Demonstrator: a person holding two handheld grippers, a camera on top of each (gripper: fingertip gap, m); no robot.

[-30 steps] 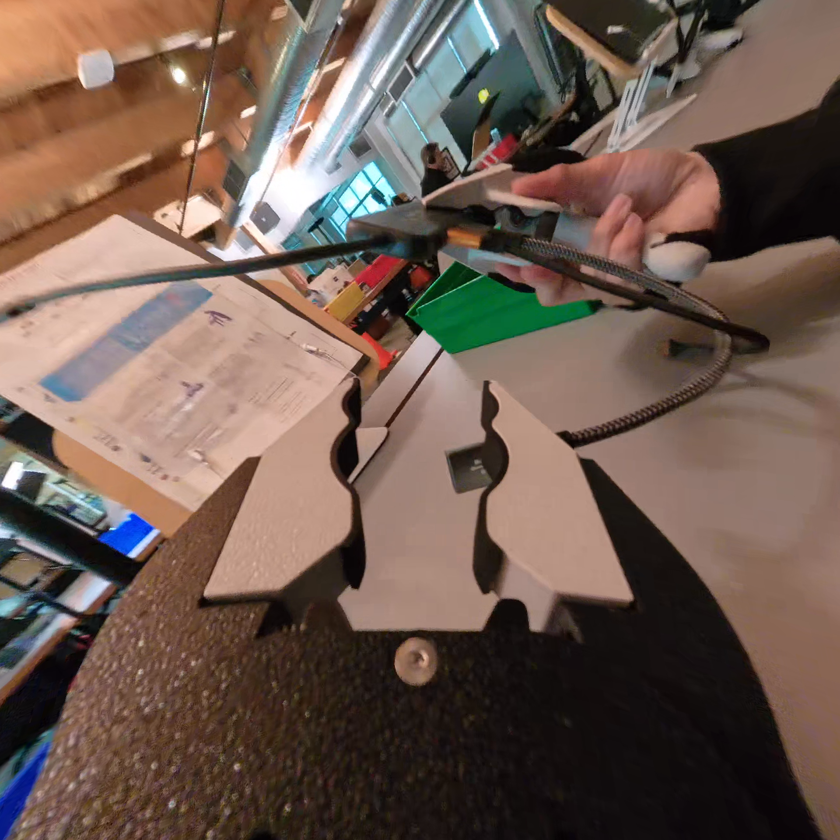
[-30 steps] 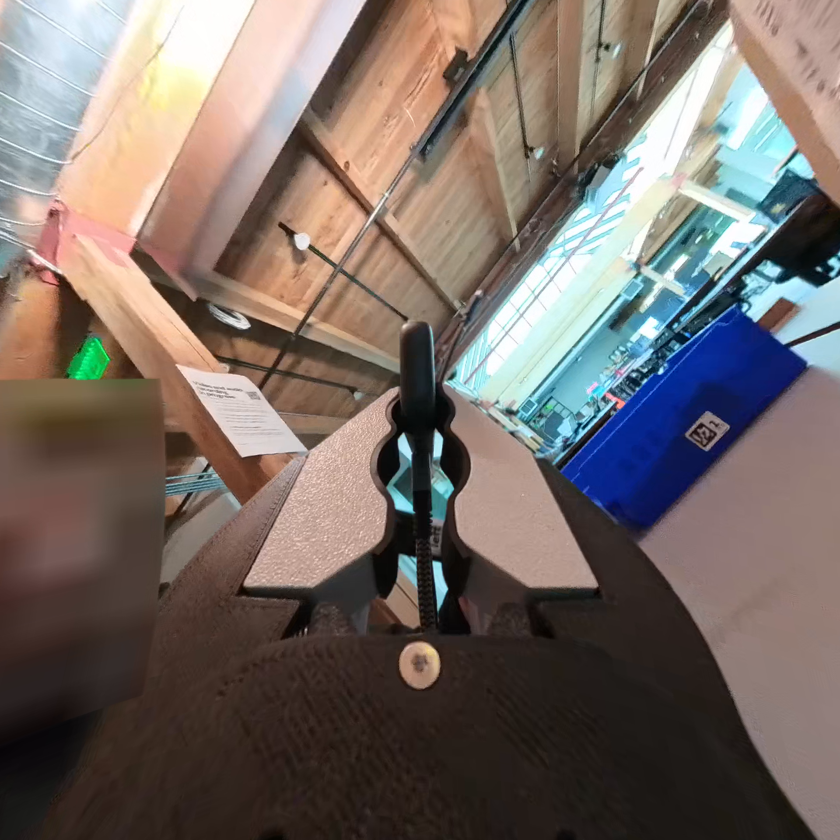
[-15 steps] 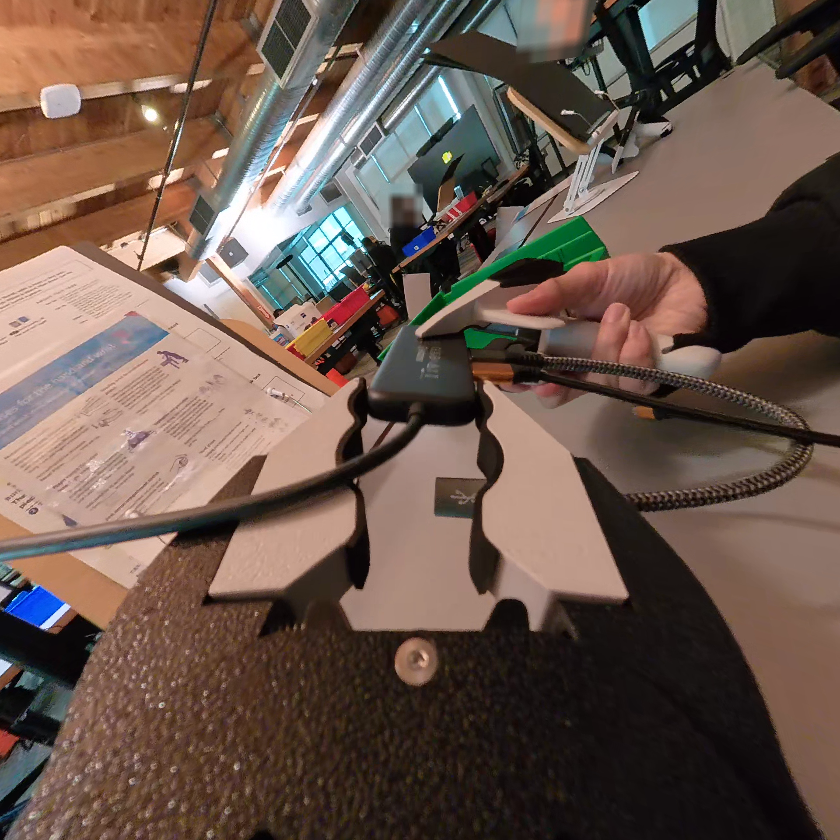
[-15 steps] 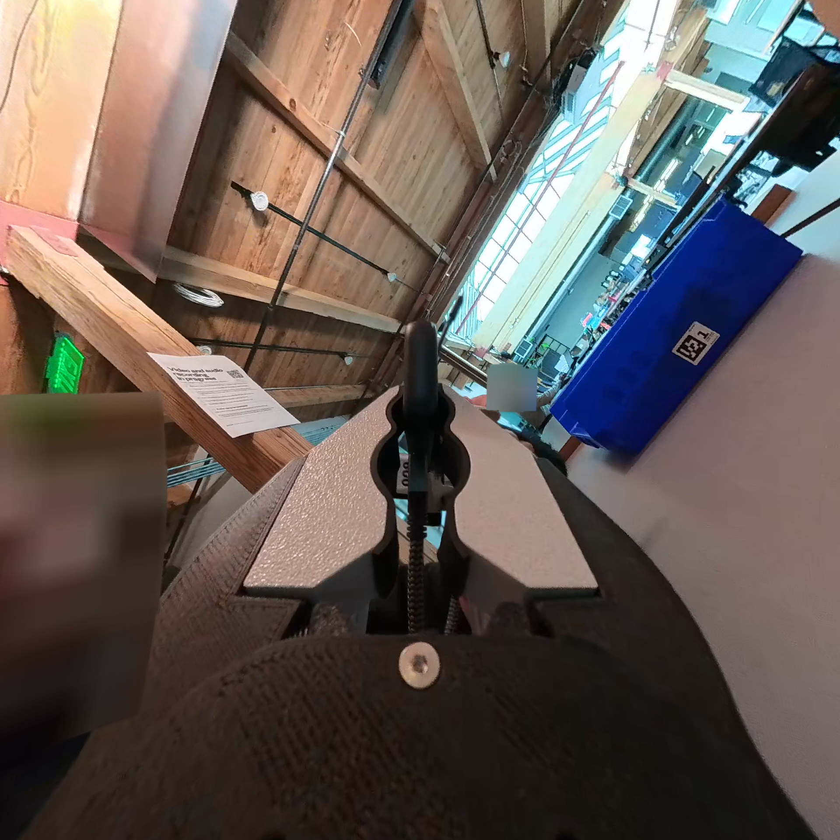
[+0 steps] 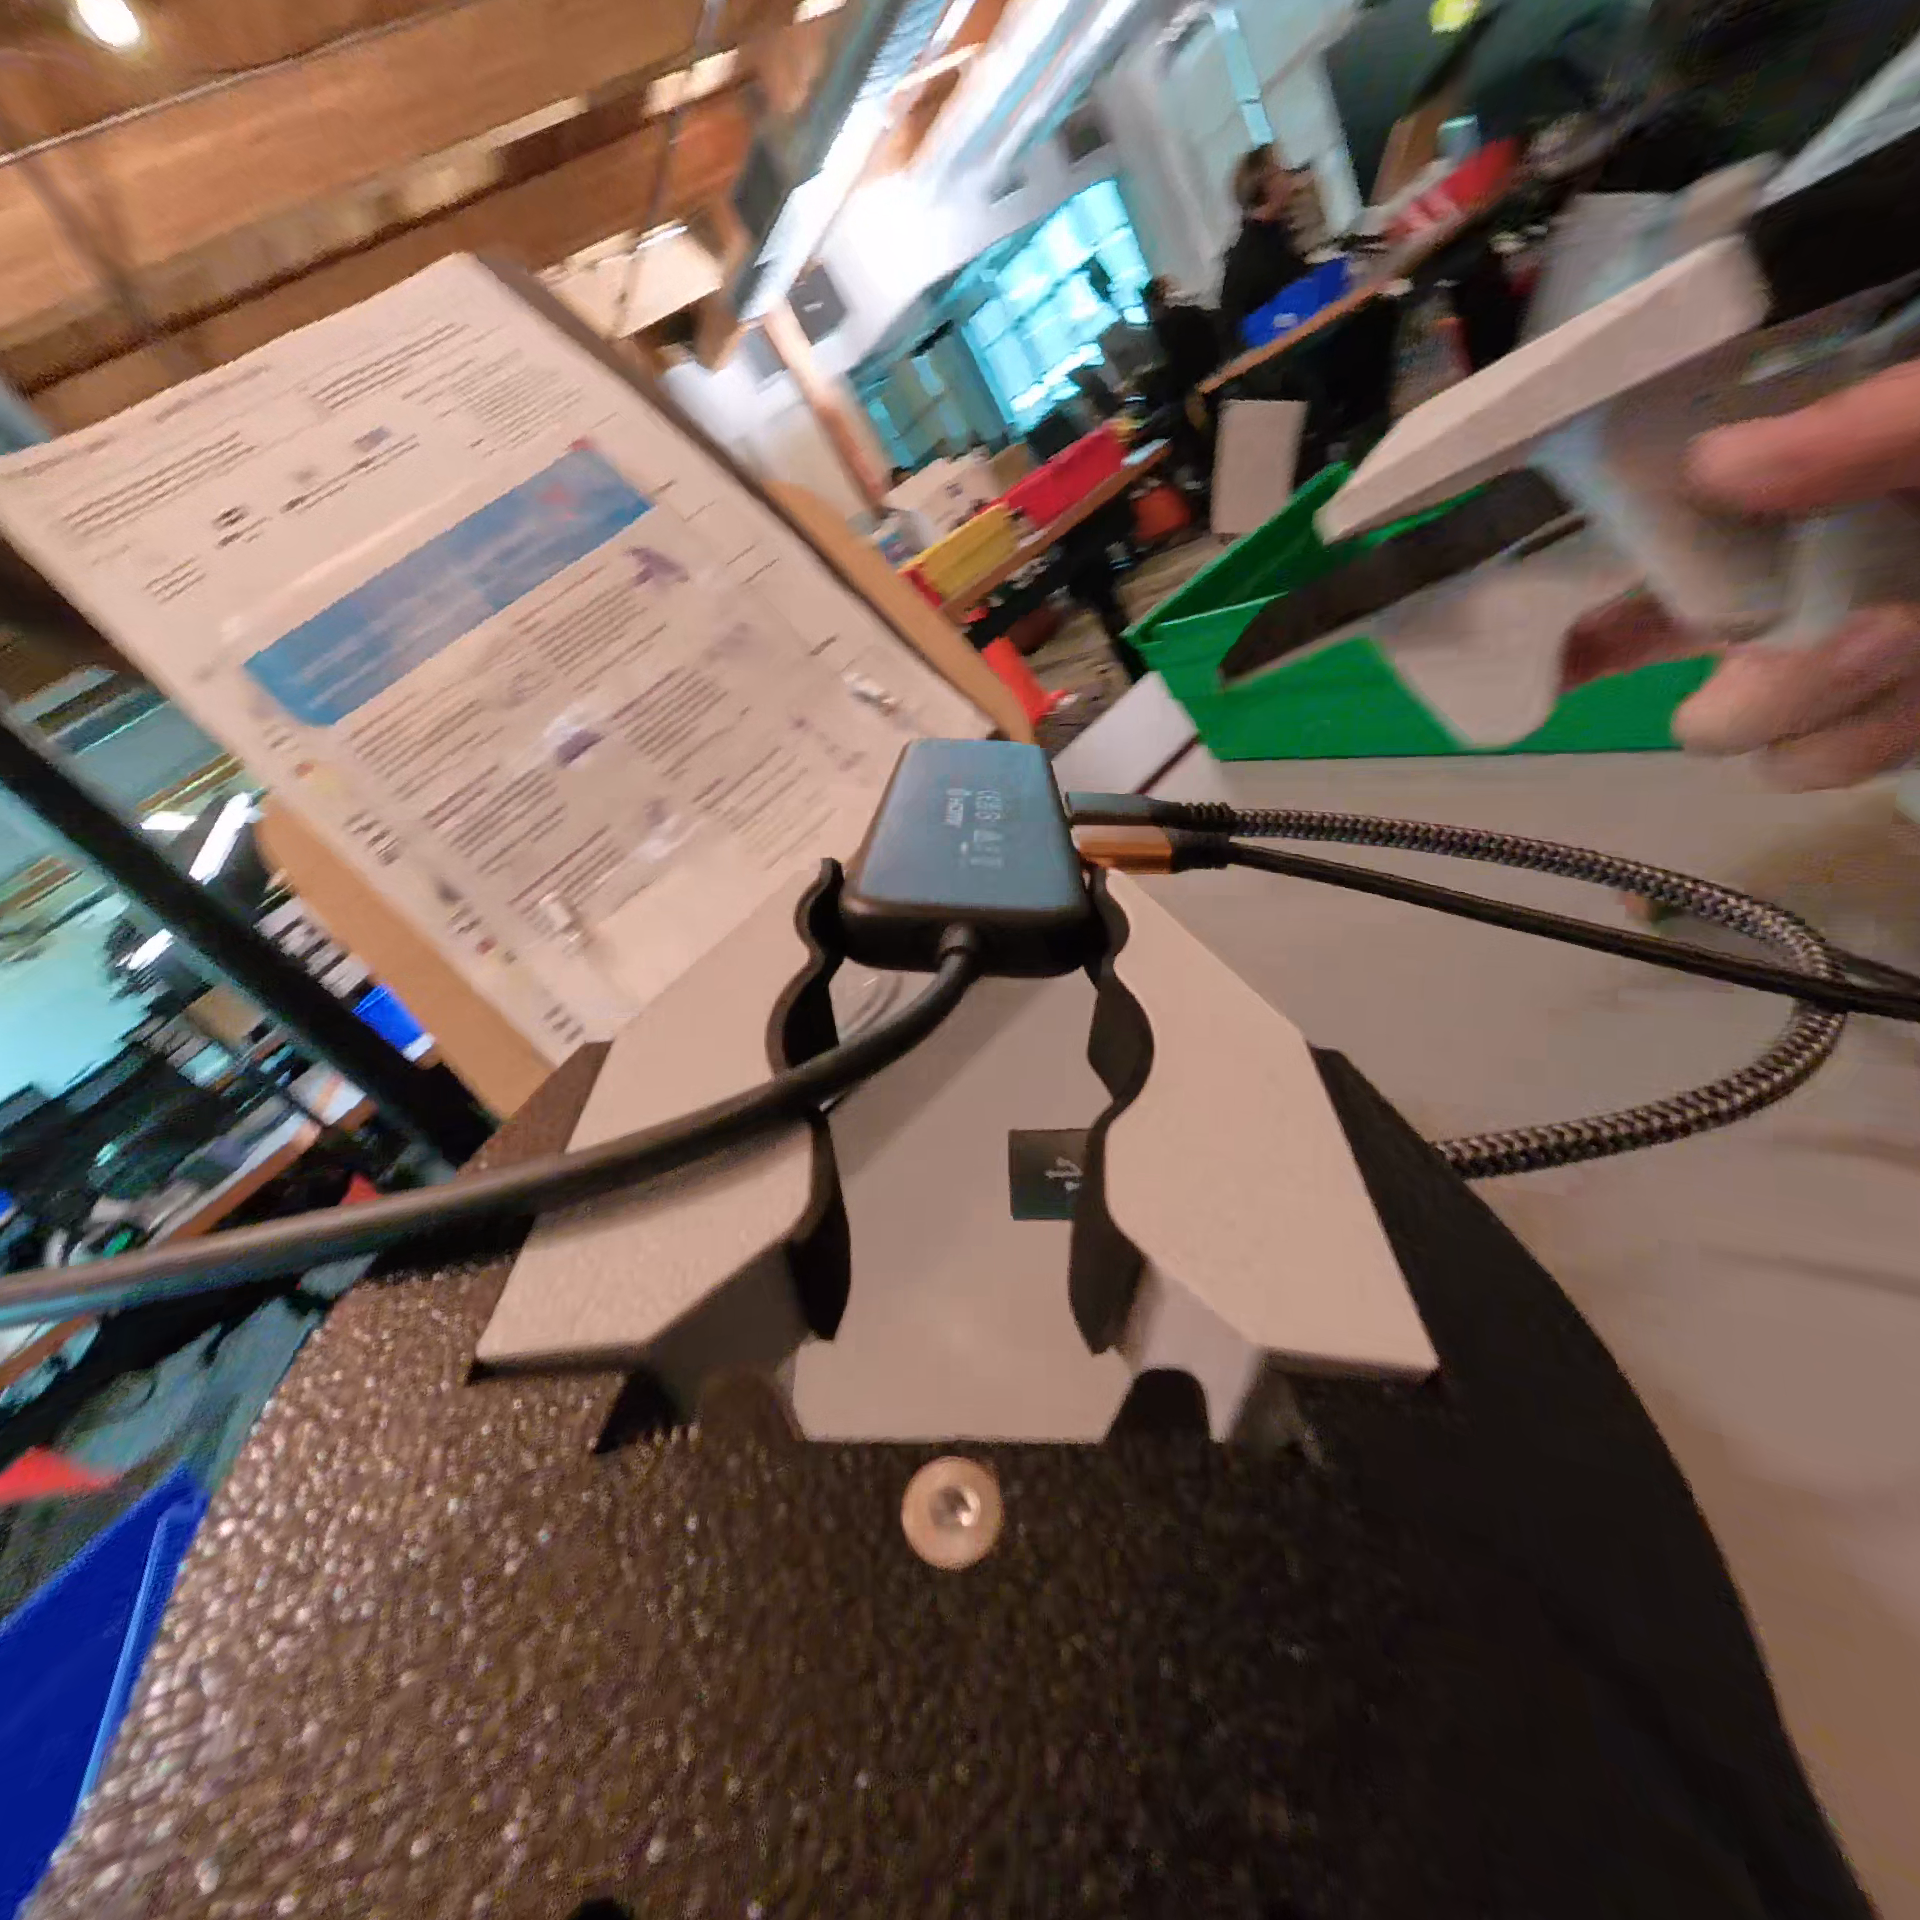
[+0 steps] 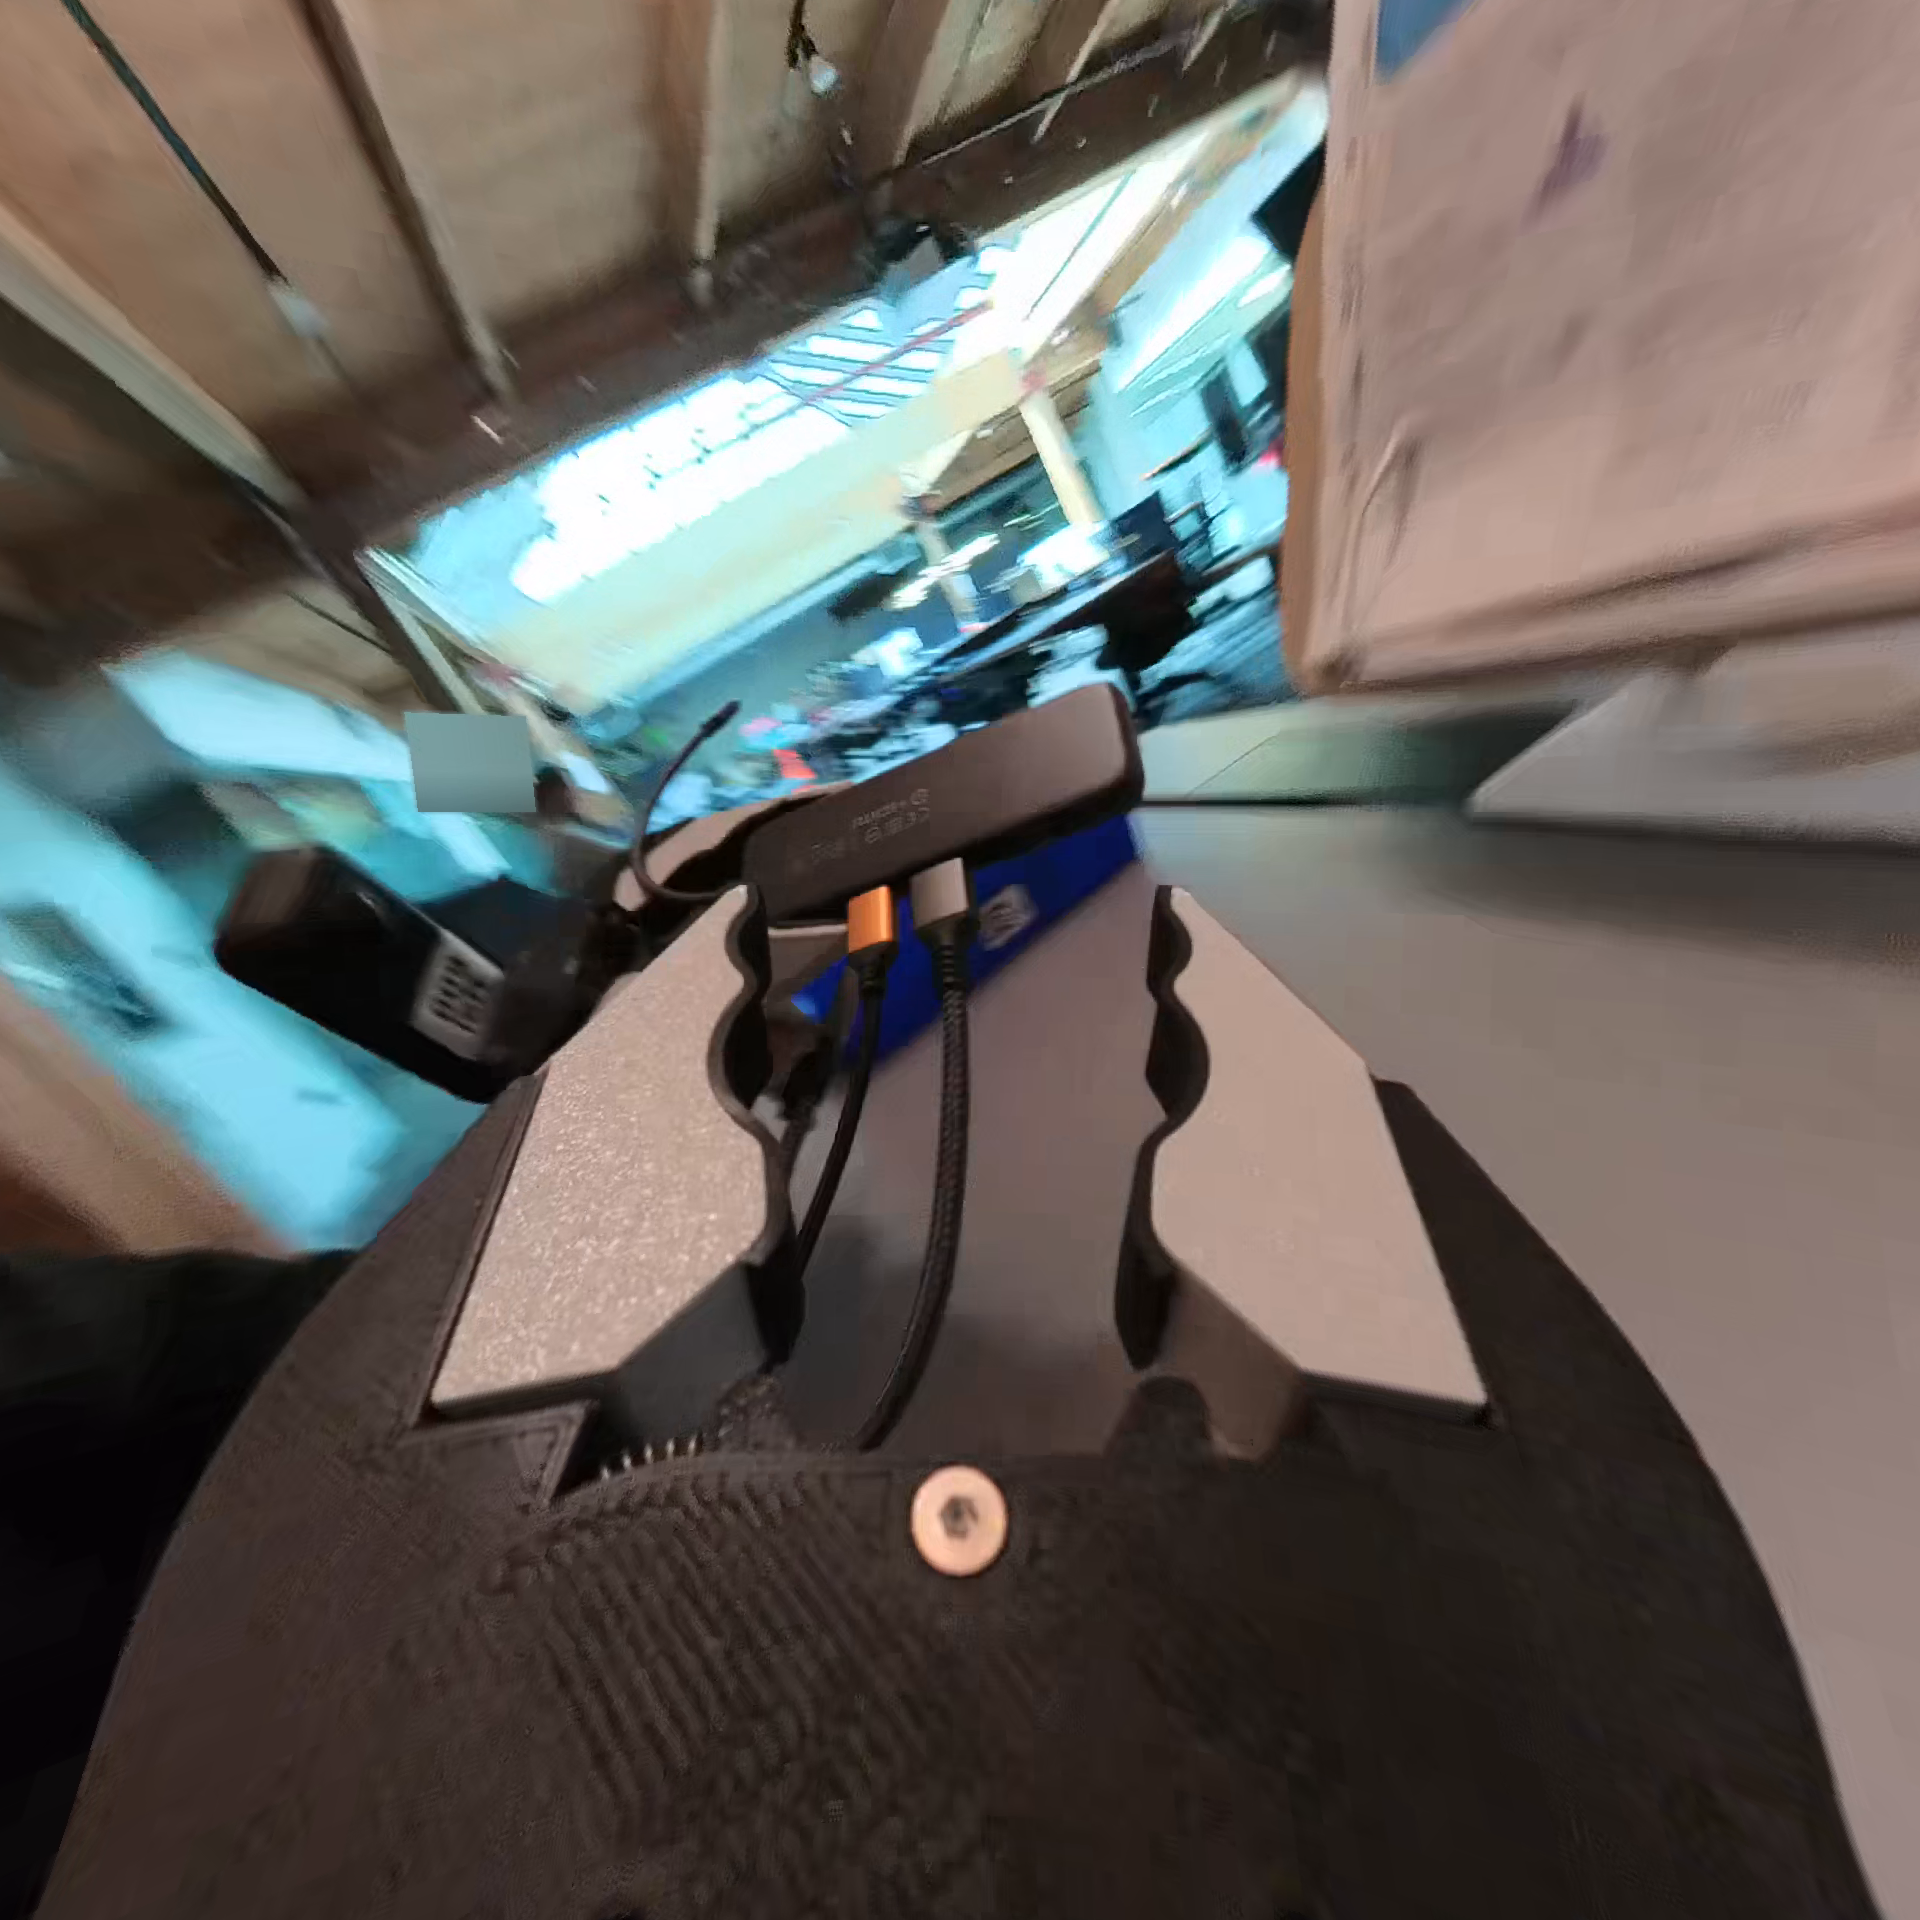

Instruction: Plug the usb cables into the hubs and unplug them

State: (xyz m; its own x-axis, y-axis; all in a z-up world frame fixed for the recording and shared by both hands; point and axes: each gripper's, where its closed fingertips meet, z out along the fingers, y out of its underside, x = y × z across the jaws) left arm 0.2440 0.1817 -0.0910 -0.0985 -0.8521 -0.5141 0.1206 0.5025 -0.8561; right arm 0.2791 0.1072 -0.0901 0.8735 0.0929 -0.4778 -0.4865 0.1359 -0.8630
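Observation:
A dark USB hub (image 5: 966, 842) sits between the fingertips of my left gripper (image 5: 961, 894), which is shut on it and holds it above the grey table (image 5: 1610, 1299). A grey braided cable (image 5: 1558, 862) and a black cable with an orange plug (image 5: 1127, 854) are plugged into the hub's right side. The hub's own black lead (image 5: 623, 1153) trails left over my left finger. My right gripper (image 6: 956, 914) is open, and both cables run loosely between its fingers to the hub (image 6: 935, 800). It also shows in the left wrist view (image 5: 1299, 582), held by a hand.
A green bin (image 5: 1351, 717) stands behind the hub. A printed board (image 5: 468, 582) leans at the left. A blue bin (image 6: 1023, 914) sits past the hub in the right wrist view, and a cardboard box (image 6: 1610, 364) rises at the right. A small black tag (image 5: 1044, 1184) lies on the table.
My right gripper has opened, let go of the braided cable, and swung down to face the hub. My left gripper has closed in on the hub and now holds it.

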